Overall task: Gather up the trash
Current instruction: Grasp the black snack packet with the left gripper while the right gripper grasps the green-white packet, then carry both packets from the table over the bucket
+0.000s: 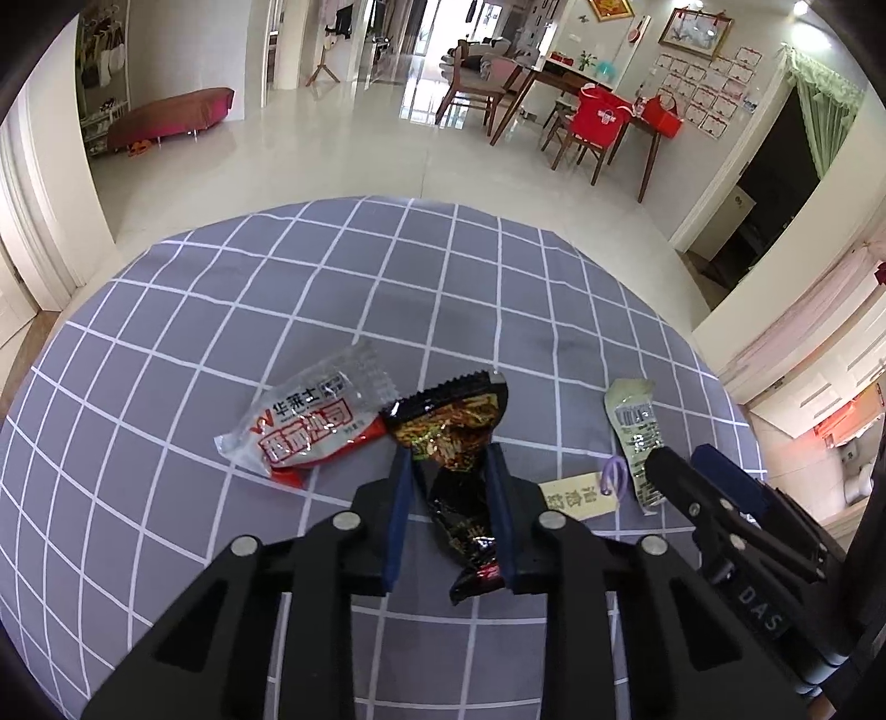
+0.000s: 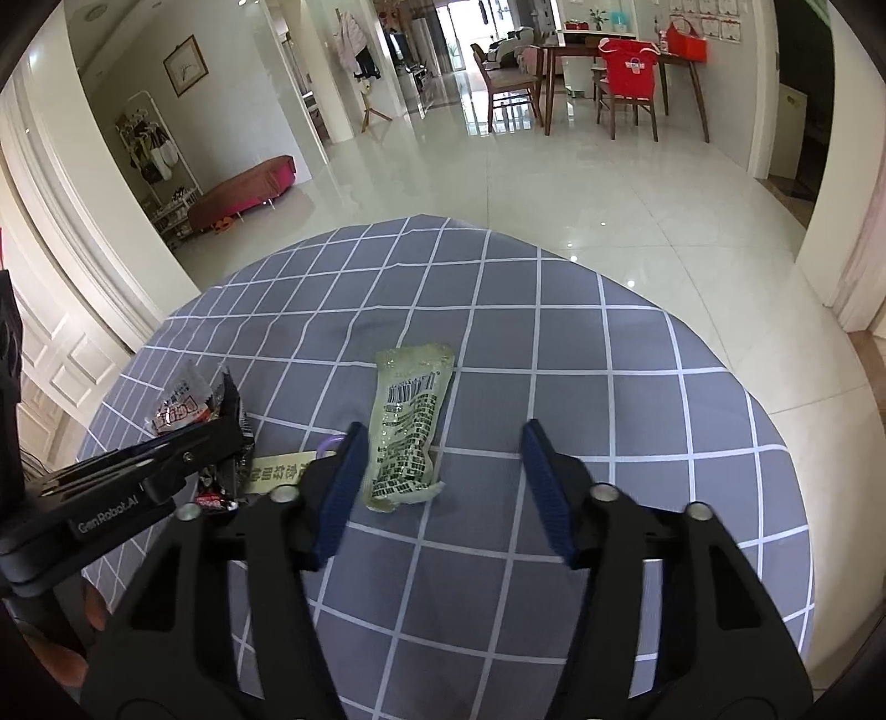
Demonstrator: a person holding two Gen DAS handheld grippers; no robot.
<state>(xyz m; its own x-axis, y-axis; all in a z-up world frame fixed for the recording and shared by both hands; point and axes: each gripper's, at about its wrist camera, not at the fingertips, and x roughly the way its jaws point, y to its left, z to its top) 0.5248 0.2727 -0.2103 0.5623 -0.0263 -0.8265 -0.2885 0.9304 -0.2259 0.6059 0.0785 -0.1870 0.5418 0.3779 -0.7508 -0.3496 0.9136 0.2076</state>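
In the left wrist view, a round table under a grey checked cloth (image 1: 277, 310) carries 3 wrappers and 1 paper tag. The left gripper (image 1: 449, 459) has its 2 blue-padded fingers straddling a black snack wrapper (image 1: 459, 443), with gaps showing between the pads and the foil, so whether it is pinched I cannot tell. Touching that wrapper's left edge lies a clear red-and-white wrapper (image 1: 315, 426). To the right, well apart, a pale green sachet (image 1: 637, 432) lies flat, its near end partly hidden by the right gripper (image 1: 686, 465), seen side-on. A cream tag (image 1: 570, 495) with a purple loop sits between the black wrapper and the sachet.

In the right wrist view, the right gripper (image 2: 443, 437) has its jaws spread wide apart and holds nothing; the pale green sachet (image 2: 410, 426) lies just beside its left finger. The left gripper (image 2: 230, 426) enters from the left, covering much of the black snack wrapper (image 2: 221, 487) and the cream tag (image 2: 277, 471). Behind stand 1 dining table (image 2: 609, 50) and 1 pink bench (image 2: 243, 188)
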